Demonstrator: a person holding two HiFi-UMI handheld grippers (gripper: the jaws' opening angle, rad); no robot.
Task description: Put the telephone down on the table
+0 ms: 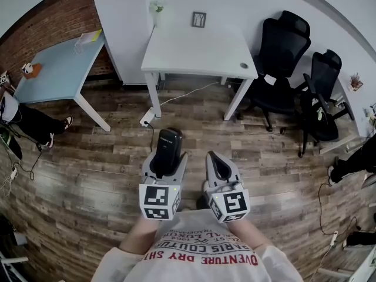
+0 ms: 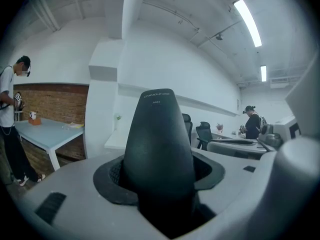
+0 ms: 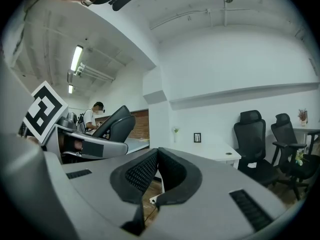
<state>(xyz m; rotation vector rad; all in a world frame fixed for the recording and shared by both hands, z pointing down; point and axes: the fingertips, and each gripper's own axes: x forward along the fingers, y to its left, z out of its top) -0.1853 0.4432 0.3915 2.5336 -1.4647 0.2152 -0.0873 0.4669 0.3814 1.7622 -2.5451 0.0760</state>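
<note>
My left gripper (image 1: 165, 158) is shut on a black telephone handset (image 1: 167, 147), held over the wooden floor in front of the person's chest. In the left gripper view the handset (image 2: 159, 139) stands up between the dark pads (image 2: 111, 176) and fills the middle of the picture. My right gripper (image 1: 221, 167) hangs just to the right of it, shut with nothing in it; its ribbed pads (image 3: 137, 176) meet at the tips. The white table (image 1: 200, 54) stands ahead, a good way off from both grippers. From the right gripper view the held handset (image 3: 114, 124) shows at the left.
A light blue table (image 1: 59, 69) stands at the far left. Two black office chairs (image 1: 283, 54) are right of the white table, which bears a small frame (image 1: 199, 19) and a little plant (image 1: 156, 7). A power strip (image 1: 146, 119) and cables lie on the floor. A person (image 2: 10, 119) stands at the left.
</note>
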